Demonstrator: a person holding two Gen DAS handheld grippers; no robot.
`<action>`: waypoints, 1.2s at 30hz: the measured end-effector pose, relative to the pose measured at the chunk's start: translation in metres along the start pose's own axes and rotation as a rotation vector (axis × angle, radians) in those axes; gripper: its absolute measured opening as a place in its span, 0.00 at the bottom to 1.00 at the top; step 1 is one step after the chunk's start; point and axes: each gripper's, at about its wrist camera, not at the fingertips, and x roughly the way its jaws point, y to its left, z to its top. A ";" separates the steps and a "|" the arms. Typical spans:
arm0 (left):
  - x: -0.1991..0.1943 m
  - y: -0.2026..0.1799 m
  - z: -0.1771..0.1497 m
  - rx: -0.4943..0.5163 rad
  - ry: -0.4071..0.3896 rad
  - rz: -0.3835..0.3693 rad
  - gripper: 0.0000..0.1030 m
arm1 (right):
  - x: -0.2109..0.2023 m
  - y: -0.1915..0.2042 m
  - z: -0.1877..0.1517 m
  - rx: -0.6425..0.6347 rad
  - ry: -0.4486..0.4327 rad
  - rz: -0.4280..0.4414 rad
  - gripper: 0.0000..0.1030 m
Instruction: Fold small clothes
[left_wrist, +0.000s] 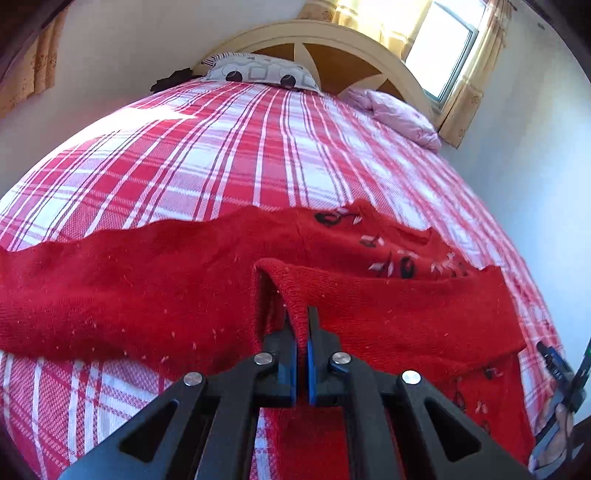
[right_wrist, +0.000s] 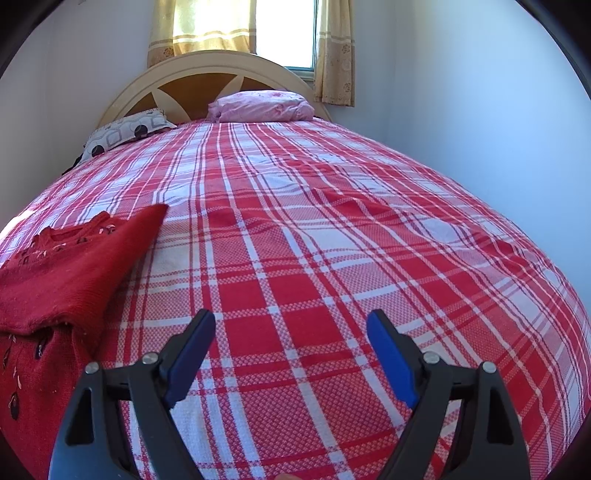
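Left gripper (left_wrist: 302, 325) clamped tight on a raised fold of the red sweater (left_wrist: 147, 288), which lies crosswise on the plaid bedspread (left_wrist: 221, 166); right gripper (right_wrist: 291, 332) wide apart, empty, sweater off to its left, so left hand nearer.

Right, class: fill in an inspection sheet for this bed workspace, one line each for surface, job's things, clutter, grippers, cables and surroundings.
Surface: plaid bedspread, red and white, mostly bare.
Job's things: red sweater with embroidery, spread across the bed, partly folded.
Clutter: patterned pillow and pink pillow by the headboard.
Grippers: left gripper shut on a sweater fold; right gripper open, holding nothing.
Cables: nothing seen.
Surroundings: window, yellow curtains, pale walls.
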 end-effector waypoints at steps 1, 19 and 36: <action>0.003 0.001 -0.001 -0.004 0.005 0.010 0.03 | 0.001 0.000 0.000 0.001 0.002 0.000 0.84; 0.005 -0.010 -0.013 0.111 0.031 0.114 0.07 | -0.044 0.148 0.021 -0.373 -0.028 0.485 0.79; 0.002 -0.007 -0.033 0.138 0.023 0.125 0.85 | 0.016 0.180 -0.009 -0.501 0.238 0.363 0.88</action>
